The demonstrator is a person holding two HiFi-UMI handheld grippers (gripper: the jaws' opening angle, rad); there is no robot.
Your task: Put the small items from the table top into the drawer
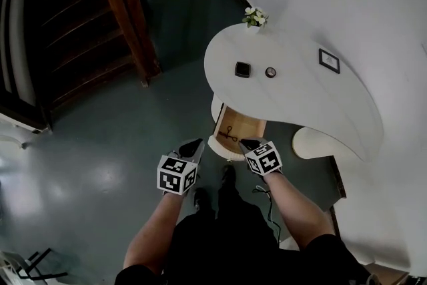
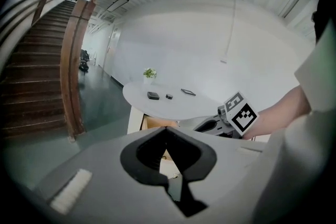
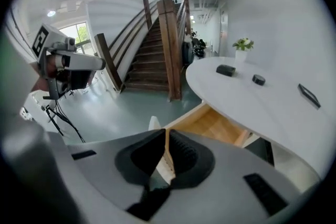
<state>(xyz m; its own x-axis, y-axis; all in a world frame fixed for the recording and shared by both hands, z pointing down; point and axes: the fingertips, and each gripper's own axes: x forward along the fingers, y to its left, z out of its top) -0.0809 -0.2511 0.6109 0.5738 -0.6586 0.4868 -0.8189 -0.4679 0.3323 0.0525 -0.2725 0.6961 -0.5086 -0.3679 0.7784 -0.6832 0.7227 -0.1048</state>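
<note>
My left hand-held gripper [image 1: 193, 146], right hand-held gripper [image 1: 251, 143]: jaws together, empty, at open drawer [image 1: 239, 125] front; black square item [image 1: 243, 69] beyond, on bench [image 1: 300, 97].

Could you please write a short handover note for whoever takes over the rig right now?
Left gripper: shut, empty, held short of the drawer.
Right gripper: shut, empty, close to the drawer front.
Drawer: open; a small dark thing lies inside, too small to identify.
On the table: black square item, small round item, flat framed item, plant.
Left to do: move the small items into the drawer, probably starting with the square one.
</note>
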